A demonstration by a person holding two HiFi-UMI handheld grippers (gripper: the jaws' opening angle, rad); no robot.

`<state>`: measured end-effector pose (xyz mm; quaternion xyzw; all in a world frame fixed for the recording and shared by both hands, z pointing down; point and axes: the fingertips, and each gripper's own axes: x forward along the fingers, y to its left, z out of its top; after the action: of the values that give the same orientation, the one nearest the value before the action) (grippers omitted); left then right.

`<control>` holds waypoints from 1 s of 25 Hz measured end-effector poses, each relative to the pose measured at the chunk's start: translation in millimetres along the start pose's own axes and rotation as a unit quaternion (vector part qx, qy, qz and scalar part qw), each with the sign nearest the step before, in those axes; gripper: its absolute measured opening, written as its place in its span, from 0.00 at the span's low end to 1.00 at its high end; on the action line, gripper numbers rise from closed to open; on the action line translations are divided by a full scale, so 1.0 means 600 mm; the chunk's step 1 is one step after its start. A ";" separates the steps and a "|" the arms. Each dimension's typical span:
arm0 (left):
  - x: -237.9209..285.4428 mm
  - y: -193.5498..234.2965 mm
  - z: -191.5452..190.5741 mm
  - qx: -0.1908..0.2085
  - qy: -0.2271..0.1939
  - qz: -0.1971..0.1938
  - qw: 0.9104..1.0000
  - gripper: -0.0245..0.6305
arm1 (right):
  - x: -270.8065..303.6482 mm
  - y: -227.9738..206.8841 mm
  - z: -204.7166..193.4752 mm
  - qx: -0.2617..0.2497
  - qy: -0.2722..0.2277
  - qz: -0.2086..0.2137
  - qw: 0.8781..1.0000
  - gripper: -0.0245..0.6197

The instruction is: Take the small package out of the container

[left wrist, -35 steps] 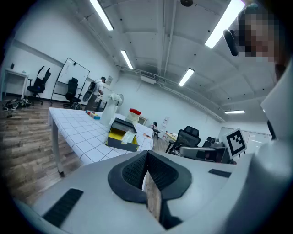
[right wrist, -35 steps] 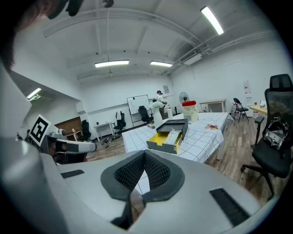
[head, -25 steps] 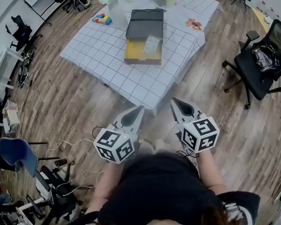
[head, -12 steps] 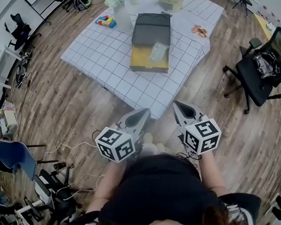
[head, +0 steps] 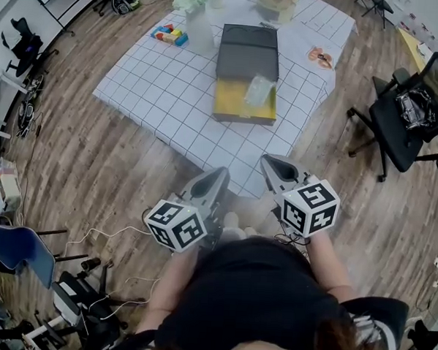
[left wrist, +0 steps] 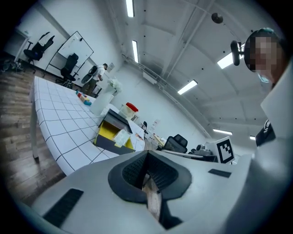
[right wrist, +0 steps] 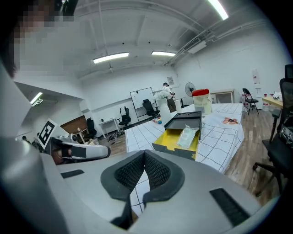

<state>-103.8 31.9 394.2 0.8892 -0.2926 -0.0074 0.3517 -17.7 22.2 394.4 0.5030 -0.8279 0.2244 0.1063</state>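
You worked in a large room with a wood-plank floor. A counter under a white gridded cloth stood ahead of you. A black office chair stood on the floor to its right, well apart from it. At your lower left were a blue chair and loose cables. The walls were white. Long strip lights lit the ceiling. A whiteboard stood at the far end.
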 end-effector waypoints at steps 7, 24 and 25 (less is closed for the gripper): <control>0.000 0.042 0.010 0.044 0.035 -0.005 0.998 0.08 | 0.048 0.014 0.009 -0.004 0.006 -0.008 1.000 0.06; 0.086 0.090 0.080 0.122 0.019 0.032 0.992 0.26 | 0.107 -0.071 0.055 -0.002 0.005 -0.011 1.000 0.06; 0.098 0.091 0.082 0.130 0.021 0.036 0.991 0.28 | 0.108 -0.083 0.059 0.000 0.004 -0.010 1.000 0.06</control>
<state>-94.1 -61.5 402.7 0.9161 -0.3156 0.0621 0.2395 -2.5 -65.0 402.4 0.5100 -0.8226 0.2251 0.1121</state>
